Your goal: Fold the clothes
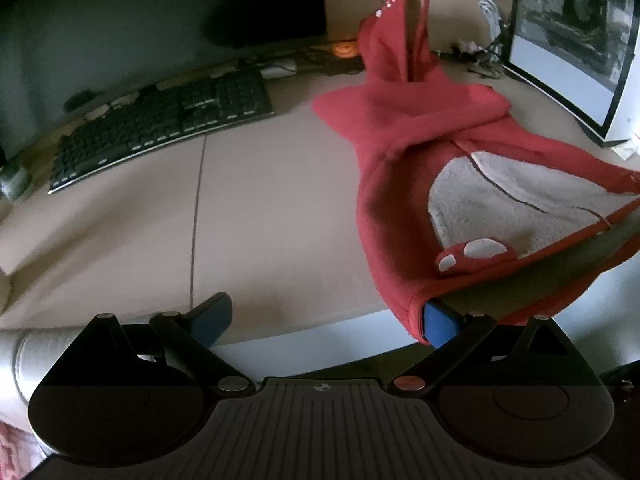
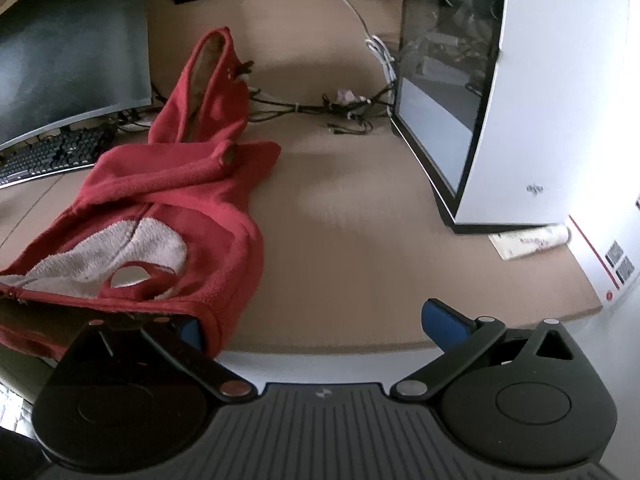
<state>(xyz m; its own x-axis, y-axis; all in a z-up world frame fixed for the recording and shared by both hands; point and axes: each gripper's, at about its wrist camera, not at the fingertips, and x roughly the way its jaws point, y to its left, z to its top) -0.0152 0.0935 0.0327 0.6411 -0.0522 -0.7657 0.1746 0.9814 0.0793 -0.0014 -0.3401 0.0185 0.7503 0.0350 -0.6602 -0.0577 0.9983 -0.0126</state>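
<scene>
My left gripper [image 1: 324,316] and right gripper [image 2: 316,324] both hover at the worktop's [image 1: 260,220] front edge, jaws spread wide and gripping nothing, though the hem of the red fleece hoodie [image 1: 400,160] drapes against one blue pad of each. The hoodie lies along the tan worktop, its fuzzy white belly patch [image 2: 120,248] up and hood [image 2: 208,92] standing. Farther back sit a black keyboard [image 1: 160,120], tangled cables [image 2: 320,112] and a white computer case [image 2: 540,100].
</scene>
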